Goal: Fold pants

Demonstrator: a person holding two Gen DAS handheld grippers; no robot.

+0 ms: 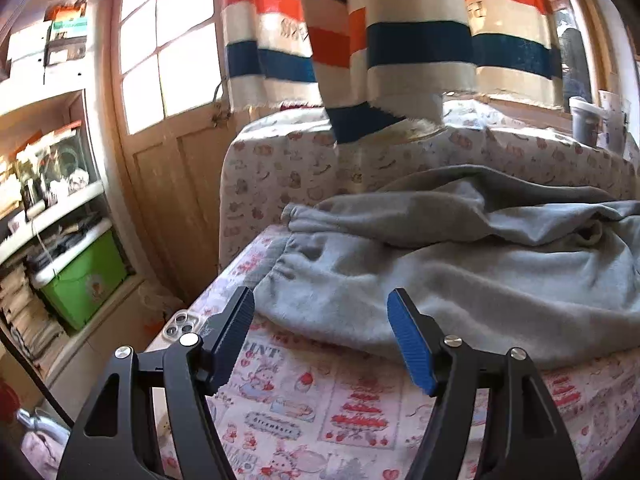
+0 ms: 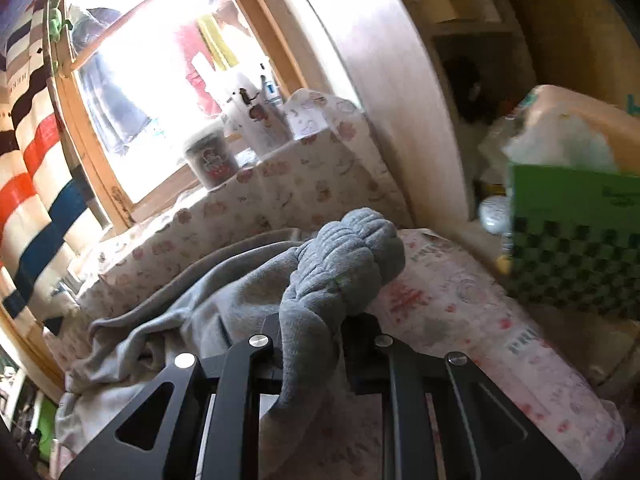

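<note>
Grey fleece pants (image 1: 460, 276) lie crumpled on a printed bedsheet (image 1: 320, 408), with the gathered cuffs toward the left in the left wrist view. My left gripper (image 1: 322, 320) stands open just in front of the near hem, its blue-padded fingers (image 1: 412, 348) apart and nothing pinched between them. In the right wrist view my right gripper (image 2: 310, 332) is shut on a bunched end of the grey pants (image 2: 344, 256), which rises in a ribbed lump above the jaws. The rest of the cloth trails off to the left.
A patterned cushion back (image 1: 288, 160) stands behind the pants under a window with striped curtains (image 1: 400, 40). A phone (image 1: 182, 326) lies at the bed's left edge. Cups (image 2: 210, 158) sit on the sill, a green checked box (image 2: 576, 236) stands right.
</note>
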